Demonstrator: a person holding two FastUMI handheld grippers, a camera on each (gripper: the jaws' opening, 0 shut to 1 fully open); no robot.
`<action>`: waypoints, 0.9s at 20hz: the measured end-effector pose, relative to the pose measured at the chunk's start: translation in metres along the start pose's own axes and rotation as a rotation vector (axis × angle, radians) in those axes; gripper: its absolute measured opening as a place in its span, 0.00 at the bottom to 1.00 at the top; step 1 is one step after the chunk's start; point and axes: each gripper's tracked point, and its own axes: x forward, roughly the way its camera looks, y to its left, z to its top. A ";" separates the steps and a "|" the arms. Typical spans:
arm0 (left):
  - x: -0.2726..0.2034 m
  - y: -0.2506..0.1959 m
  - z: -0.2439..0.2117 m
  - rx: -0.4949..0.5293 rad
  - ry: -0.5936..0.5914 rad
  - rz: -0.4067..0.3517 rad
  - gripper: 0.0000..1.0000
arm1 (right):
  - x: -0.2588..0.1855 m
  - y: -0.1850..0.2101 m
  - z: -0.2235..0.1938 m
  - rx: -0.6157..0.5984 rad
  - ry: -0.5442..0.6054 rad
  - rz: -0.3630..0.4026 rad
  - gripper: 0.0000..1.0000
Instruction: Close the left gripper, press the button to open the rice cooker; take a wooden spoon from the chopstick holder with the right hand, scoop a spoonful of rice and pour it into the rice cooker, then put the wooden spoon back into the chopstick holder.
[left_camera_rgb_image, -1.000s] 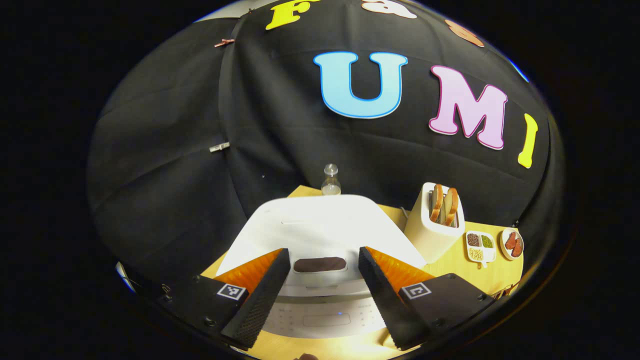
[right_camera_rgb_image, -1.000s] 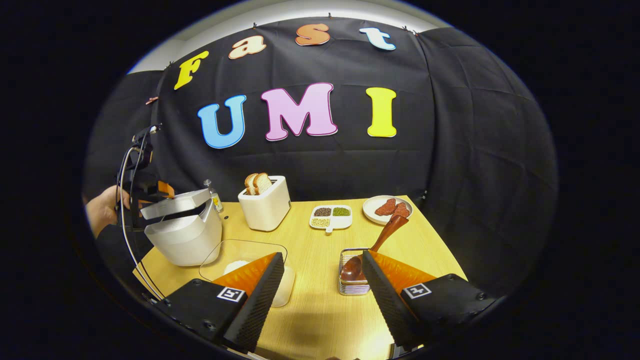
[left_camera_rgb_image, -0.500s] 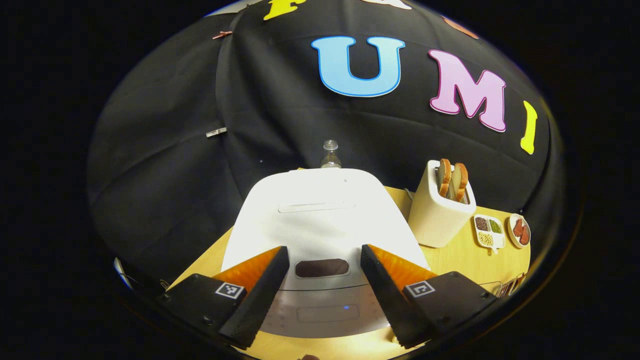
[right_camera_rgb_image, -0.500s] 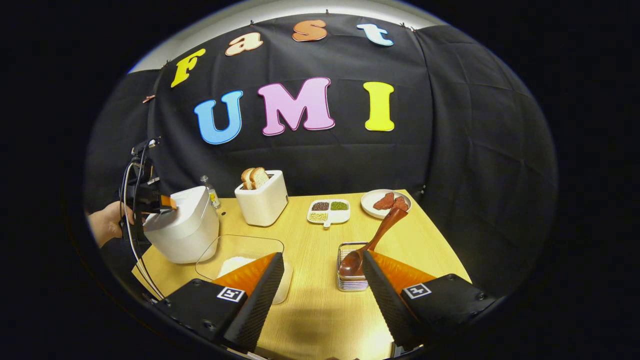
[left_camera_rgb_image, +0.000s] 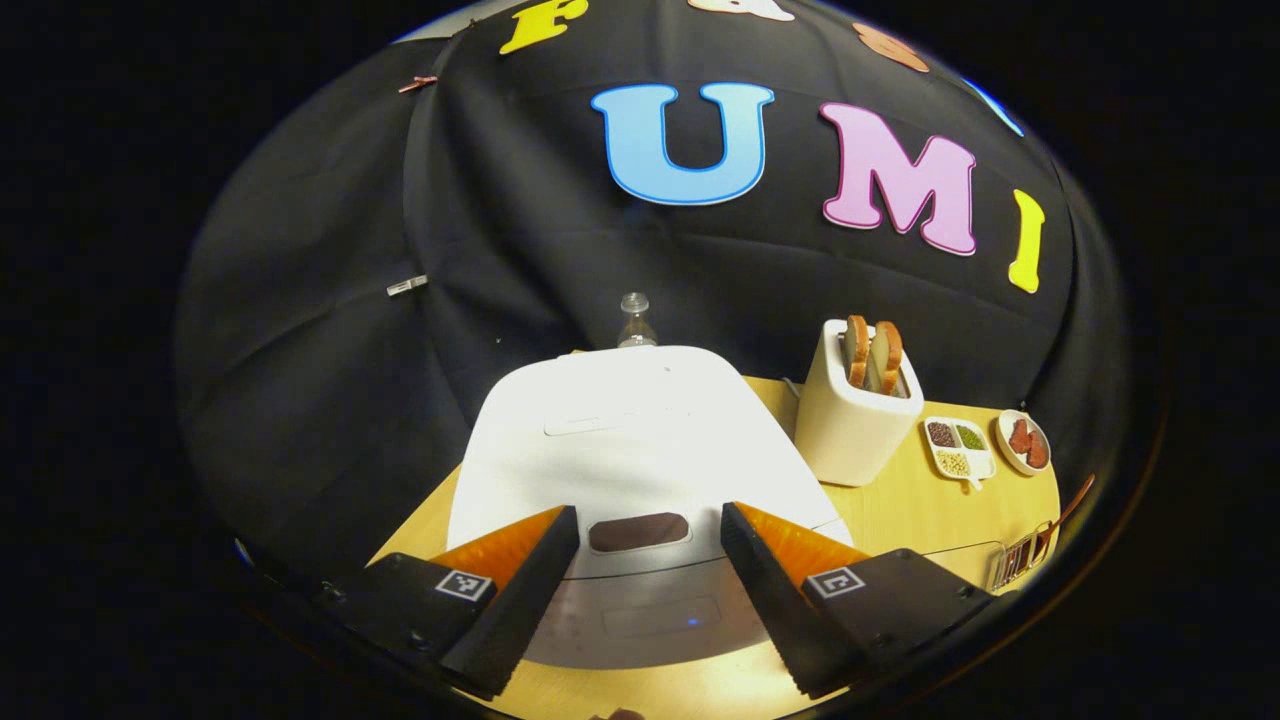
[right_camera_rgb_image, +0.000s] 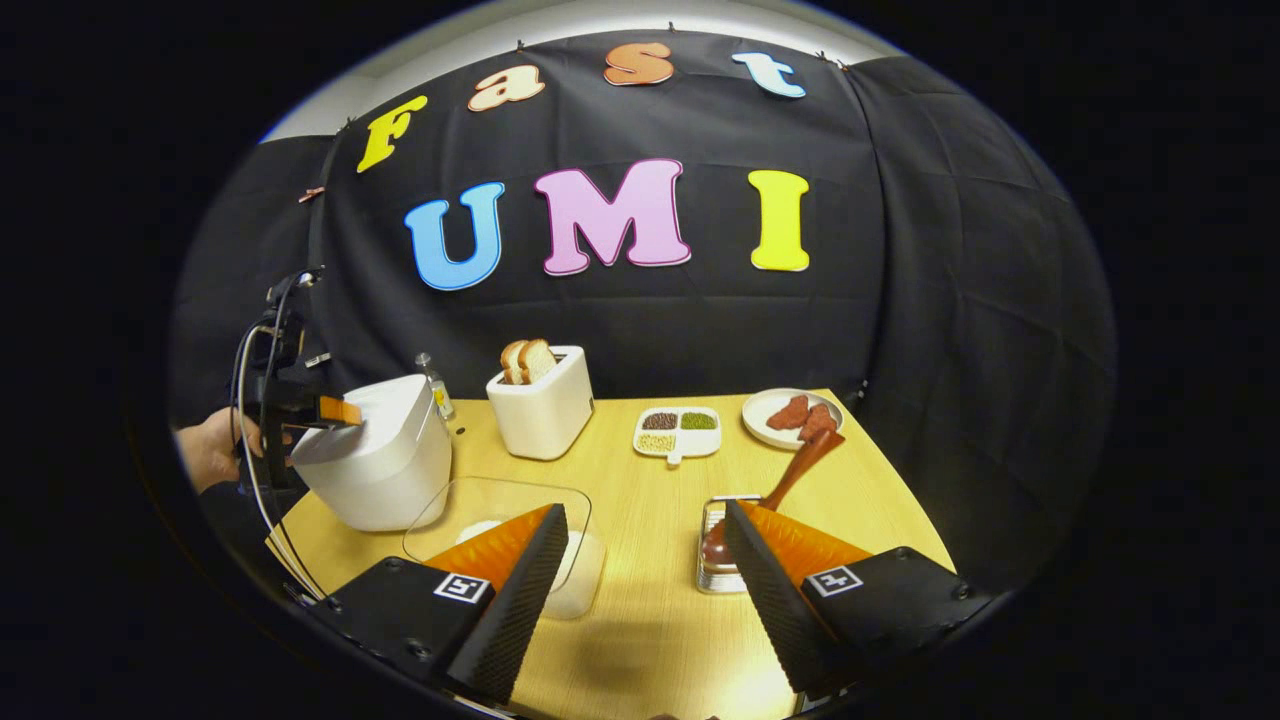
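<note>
The white rice cooker (left_camera_rgb_image: 630, 430) stands right in front of my left gripper (left_camera_rgb_image: 648, 515) with its lid down. Its dark button (left_camera_rgb_image: 640, 532) shows between the open fingers. In the right gripper view, the rice cooker (right_camera_rgb_image: 375, 465) is at the table's left, and the left gripper (right_camera_rgb_image: 340, 410), held by a hand (right_camera_rgb_image: 210, 450), rests at the lid's front edge. My right gripper (right_camera_rgb_image: 645, 510) is open and holds nothing. The wooden spoon (right_camera_rgb_image: 795, 470) leans in the metal chopstick holder (right_camera_rgb_image: 718, 560) just left of its right finger. A glass container of rice (right_camera_rgb_image: 500, 515) lies behind its left finger.
A white toaster (right_camera_rgb_image: 545, 405) with bread slices, a small bottle (right_camera_rgb_image: 433, 380), a divided dish of beans (right_camera_rgb_image: 678, 430) and a plate of meat (right_camera_rgb_image: 790, 415) line the back of the wooden table (right_camera_rgb_image: 640, 620). Cables (right_camera_rgb_image: 262, 480) hang from the left gripper.
The cooker lid, slightly raised a second ago, has come down shut. The left gripper has stayed open at its front. The right gripper has shifted only slightly.
</note>
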 end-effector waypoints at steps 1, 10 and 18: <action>-0.013 0.001 0.011 0.004 -0.041 -0.006 0.99 | 0.004 0.000 0.017 -0.008 -0.035 0.001 0.99; -0.151 -0.008 0.086 0.013 -0.334 -0.097 0.98 | -0.018 0.006 0.129 -0.002 -0.263 -0.037 0.98; -0.225 0.001 0.078 -0.064 -0.332 -0.197 0.95 | -0.083 -0.012 0.177 0.039 -0.364 -0.171 0.98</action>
